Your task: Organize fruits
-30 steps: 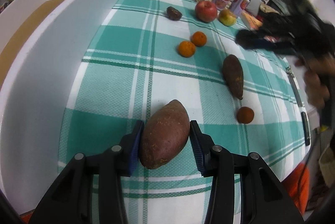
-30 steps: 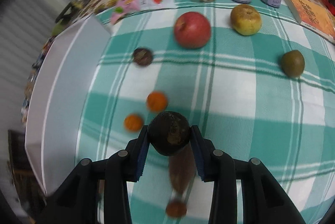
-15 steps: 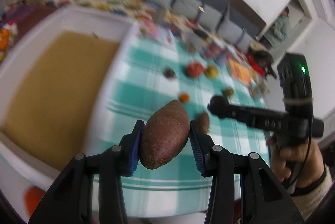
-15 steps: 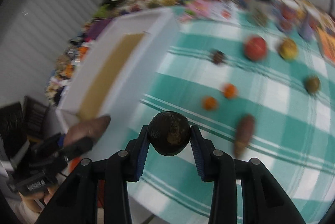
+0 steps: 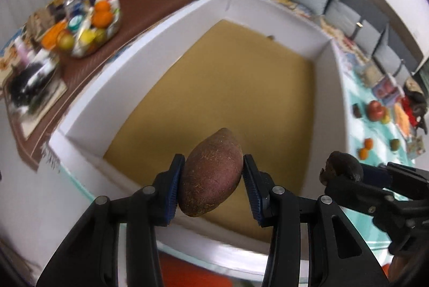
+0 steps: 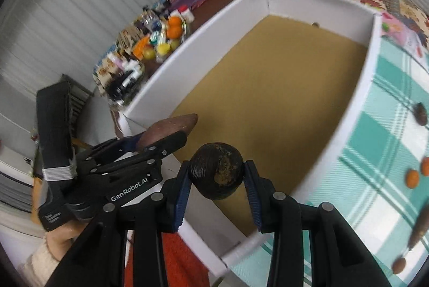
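A brown sweet potato [image 5: 211, 171] is pinched between the pads of the left hand-held gripper [image 5: 213, 186], above the white box [image 5: 171, 45]. Just beside it, a dark round fruit [image 6: 216, 170] is clamped in the right hand-held gripper [image 6: 217, 183], over the box's near end.

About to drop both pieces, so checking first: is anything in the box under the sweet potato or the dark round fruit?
Nothing visible blocks either. The sweet potato and the dark round fruit hang over the white box, whose tan floor is bare below them; only a small dark speck lies at the far wall.
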